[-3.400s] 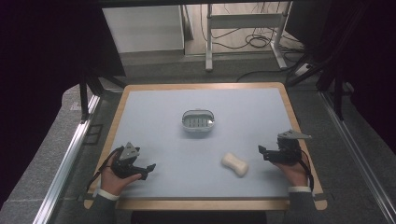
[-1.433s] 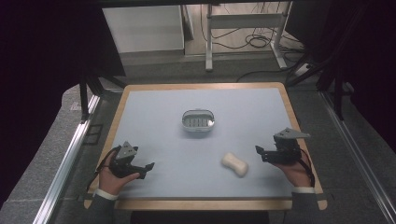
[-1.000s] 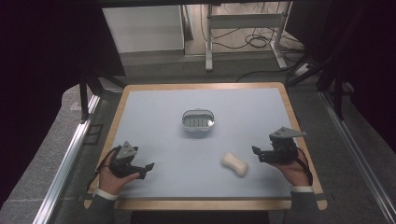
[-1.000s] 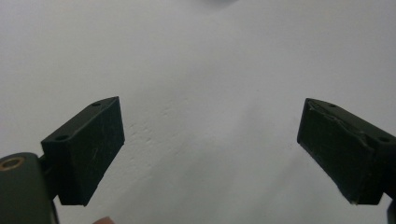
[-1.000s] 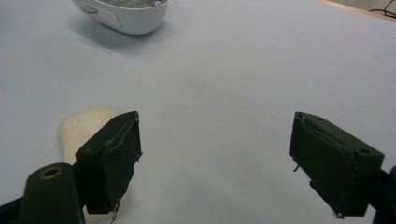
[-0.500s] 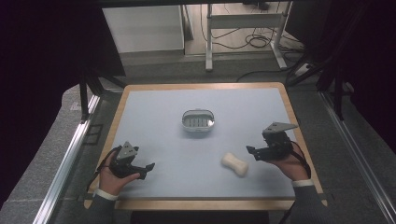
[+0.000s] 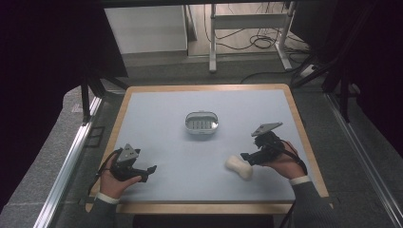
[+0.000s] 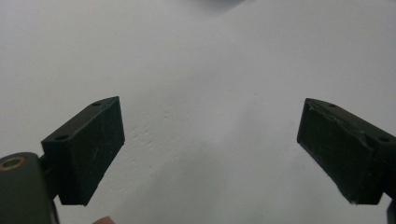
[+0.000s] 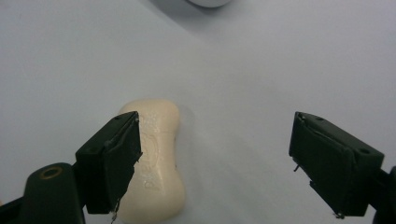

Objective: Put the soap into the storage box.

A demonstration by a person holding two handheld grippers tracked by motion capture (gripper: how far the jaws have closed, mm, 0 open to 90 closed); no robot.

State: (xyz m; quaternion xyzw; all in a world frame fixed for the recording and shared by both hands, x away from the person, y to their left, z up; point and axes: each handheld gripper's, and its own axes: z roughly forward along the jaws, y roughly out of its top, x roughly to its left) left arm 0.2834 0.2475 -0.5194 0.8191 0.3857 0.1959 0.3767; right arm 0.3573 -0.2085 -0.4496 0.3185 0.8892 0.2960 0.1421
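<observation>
On the pale blue table [image 7: 157, 123], the wide-open right gripper [image 7: 248, 157] is nearing the soap bar [image 7: 239, 167], needing to straddle it, while the left gripper [image 7: 147, 170] is resting open.

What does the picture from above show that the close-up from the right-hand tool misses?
From above, the high view adds the whole table, the full soap dish at its middle, the left gripper and both hands. The right gripper view adds the lettering pressed into the soap bar and the wide gap between its own jaws. Both share the pale soap bar and the right gripper beside it.
</observation>
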